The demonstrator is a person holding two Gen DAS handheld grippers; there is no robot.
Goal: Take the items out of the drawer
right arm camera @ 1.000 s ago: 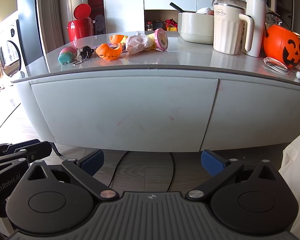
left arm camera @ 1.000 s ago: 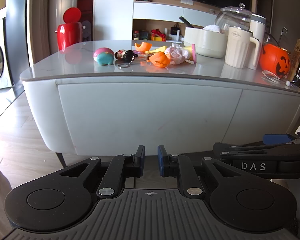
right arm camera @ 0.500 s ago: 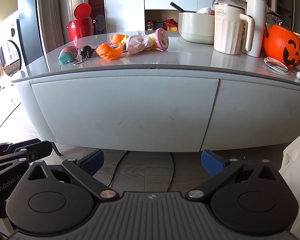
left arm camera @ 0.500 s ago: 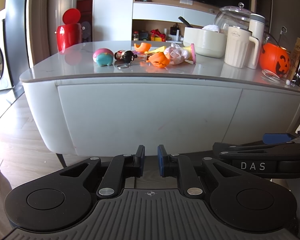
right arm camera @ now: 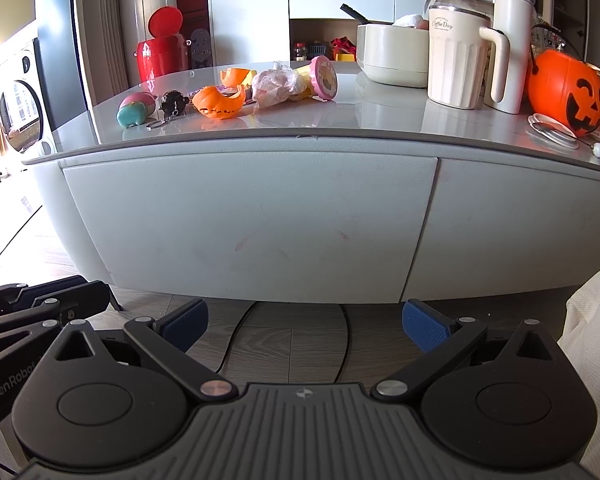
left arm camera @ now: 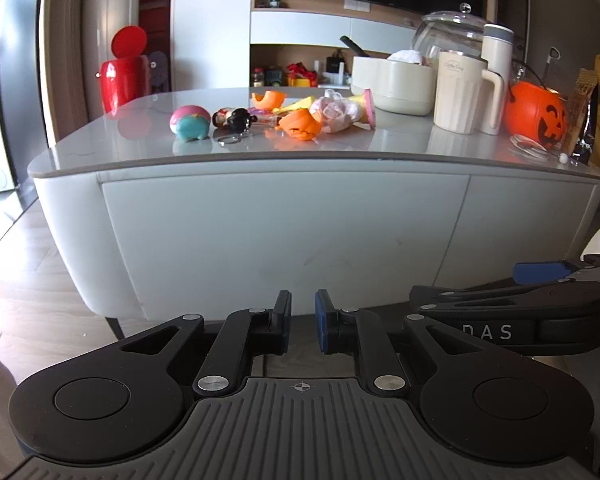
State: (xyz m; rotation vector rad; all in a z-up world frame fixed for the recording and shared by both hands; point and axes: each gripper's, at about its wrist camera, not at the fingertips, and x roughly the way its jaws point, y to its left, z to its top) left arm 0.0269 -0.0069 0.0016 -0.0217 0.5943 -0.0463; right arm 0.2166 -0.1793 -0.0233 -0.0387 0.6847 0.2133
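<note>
Across both views stands a low white table [right arm camera: 260,140], its wide left drawer [right arm camera: 248,224] fully shut, so nothing inside shows. Small toys, among them an orange pumpkin half [right arm camera: 218,104], lie on top, likely already taken out. Low before the drawer, the right gripper [right arm camera: 304,322] is spread wide and empty, seemingly ready to pull; the left gripper [left arm camera: 302,320] is nearly clenched, holding nothing.
</note>
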